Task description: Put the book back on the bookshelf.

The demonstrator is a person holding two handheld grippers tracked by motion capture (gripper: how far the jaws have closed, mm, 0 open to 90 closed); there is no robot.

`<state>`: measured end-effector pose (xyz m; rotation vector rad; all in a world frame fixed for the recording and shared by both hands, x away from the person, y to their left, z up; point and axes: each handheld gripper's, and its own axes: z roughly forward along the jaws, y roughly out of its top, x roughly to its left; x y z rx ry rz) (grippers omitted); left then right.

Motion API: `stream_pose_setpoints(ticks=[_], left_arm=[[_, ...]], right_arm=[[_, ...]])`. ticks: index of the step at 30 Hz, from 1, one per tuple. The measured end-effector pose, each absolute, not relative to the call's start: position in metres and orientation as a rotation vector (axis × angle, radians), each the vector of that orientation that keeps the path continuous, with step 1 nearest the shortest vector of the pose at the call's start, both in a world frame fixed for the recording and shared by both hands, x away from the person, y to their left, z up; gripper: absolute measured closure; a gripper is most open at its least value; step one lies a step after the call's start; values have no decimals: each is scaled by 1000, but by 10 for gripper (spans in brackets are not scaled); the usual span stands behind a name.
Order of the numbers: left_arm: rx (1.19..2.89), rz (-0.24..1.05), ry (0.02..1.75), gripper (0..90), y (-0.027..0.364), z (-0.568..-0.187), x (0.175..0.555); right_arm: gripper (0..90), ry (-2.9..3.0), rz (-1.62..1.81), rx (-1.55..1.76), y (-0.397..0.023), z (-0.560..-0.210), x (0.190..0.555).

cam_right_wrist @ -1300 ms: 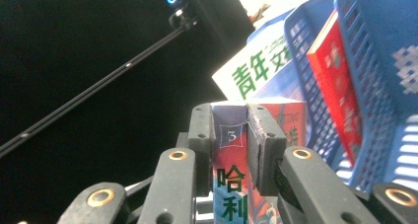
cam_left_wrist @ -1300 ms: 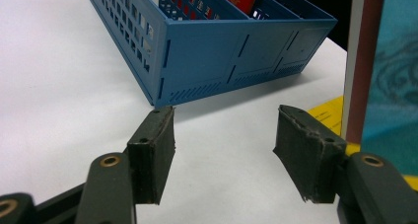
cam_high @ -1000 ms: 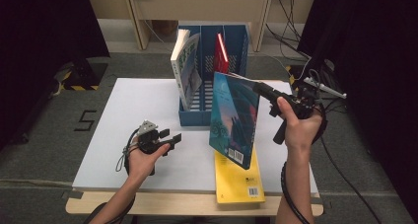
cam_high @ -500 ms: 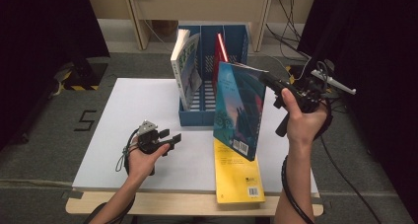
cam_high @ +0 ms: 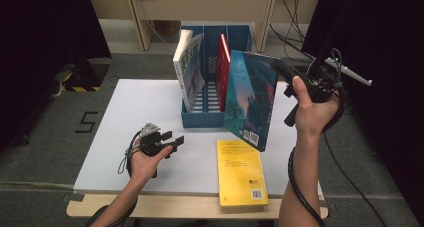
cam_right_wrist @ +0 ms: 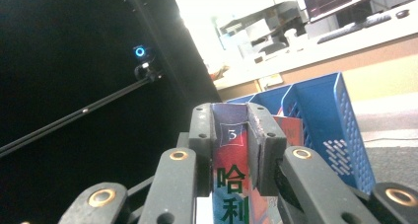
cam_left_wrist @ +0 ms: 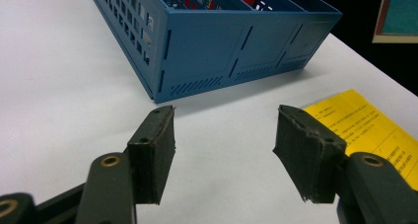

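A teal book (cam_high: 249, 101) hangs tilted in the air just right of the blue file rack (cam_high: 212, 114), its lower corner above the table. My right gripper (cam_high: 280, 67) is shut on its top edge near the spine; in the right gripper view the pads (cam_right_wrist: 263, 135) clamp the book's spine (cam_right_wrist: 230, 184), and the gripper (cam_right_wrist: 229, 116) points toward the rack (cam_right_wrist: 340, 125). A white-green book (cam_high: 189, 69) and a red book (cam_high: 222, 69) stand in the rack. A yellow book (cam_high: 241, 172) lies flat at the table's front. My left gripper (cam_high: 170, 142) rests open and holds nothing, seen as (cam_left_wrist: 224, 130).
The white table (cam_high: 125, 117) has bare room left of the rack. In the left gripper view the rack (cam_left_wrist: 236, 41) stands ahead and the yellow book (cam_left_wrist: 365, 125) lies to the right. Dark curtains flank both sides; cables trail at the right.
My right hand has lifted the teal book higher and carried it closer to the rack's right side. The left hand and its gripper have stayed still.
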<state>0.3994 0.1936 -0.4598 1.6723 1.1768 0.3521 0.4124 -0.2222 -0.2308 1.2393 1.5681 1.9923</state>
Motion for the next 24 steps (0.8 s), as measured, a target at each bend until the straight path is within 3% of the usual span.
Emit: stream_pose_setpoints(ticks=[24], left_arm=[[1678,344,1178,395,192,-461,400]], right_arm=[[755,1485,1926,1274,-219,-211,461]])
